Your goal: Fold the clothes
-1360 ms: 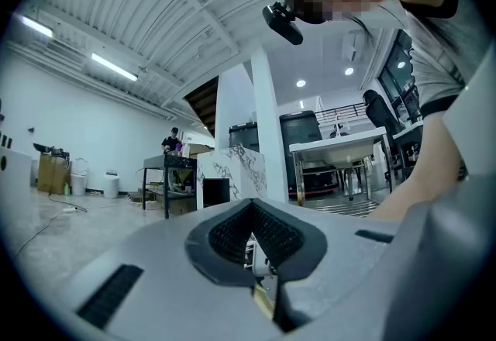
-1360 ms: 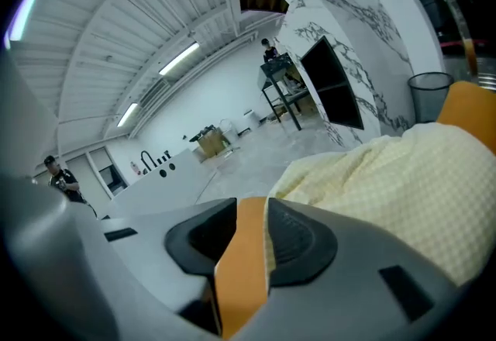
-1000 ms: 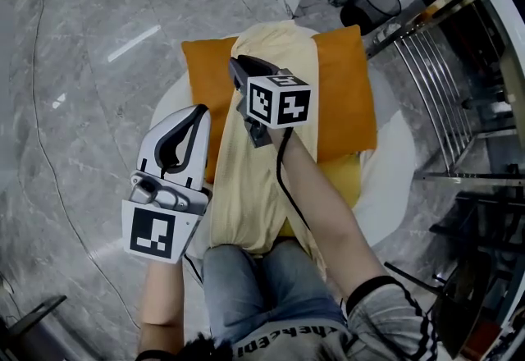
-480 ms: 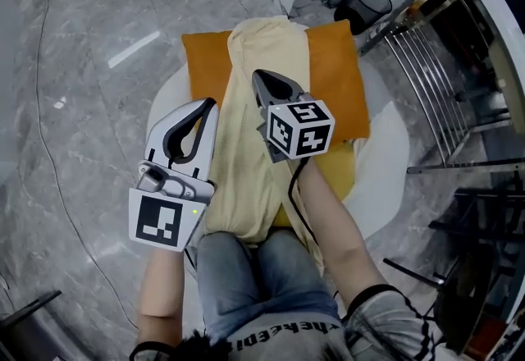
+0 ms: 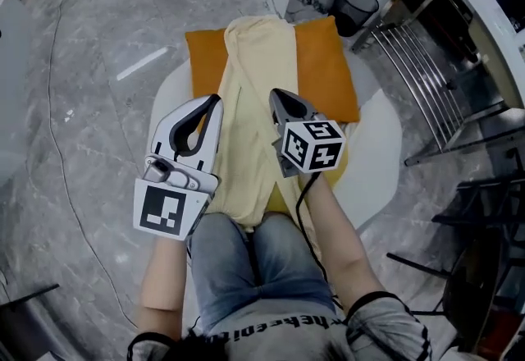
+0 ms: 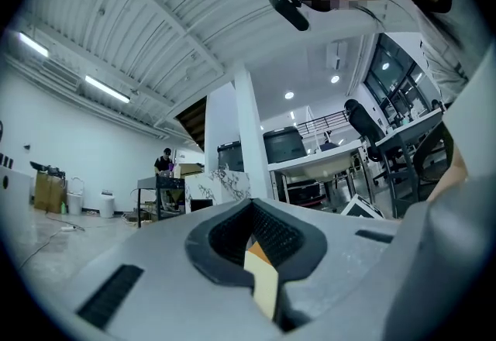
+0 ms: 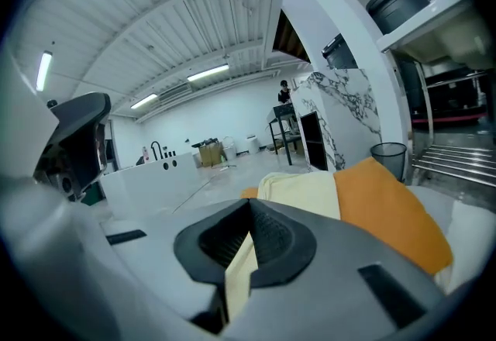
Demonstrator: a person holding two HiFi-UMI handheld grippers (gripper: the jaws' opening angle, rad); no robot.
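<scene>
A pale yellow garment (image 5: 250, 105) lies as a long strip over an orange cloth (image 5: 324, 72) on a round white table (image 5: 373, 146), its near end reaching the person's jeans. My right gripper (image 5: 277, 93) hovers over the strip's right side with its jaws shut and nothing pinched between them. In the right gripper view the yellow garment (image 7: 302, 192) and orange cloth (image 7: 387, 215) stretch ahead of the tips of the right gripper (image 7: 249, 204). My left gripper (image 5: 212, 99) hangs over the strip's left edge, jaws together and empty. In its own view the left gripper (image 6: 252, 204) shows cloth only through the slit.
A black waste bin (image 5: 354, 2) stands beyond the table beside a marble-patterned block. A metal rack (image 5: 426, 72) runs along the right. A thin cable (image 5: 57, 130) trails over the grey floor at left. The person's knees press against the table's near edge.
The right gripper's jaws have closed and it has drawn back from the garment's far part toward the person. The left gripper has hardly moved.
</scene>
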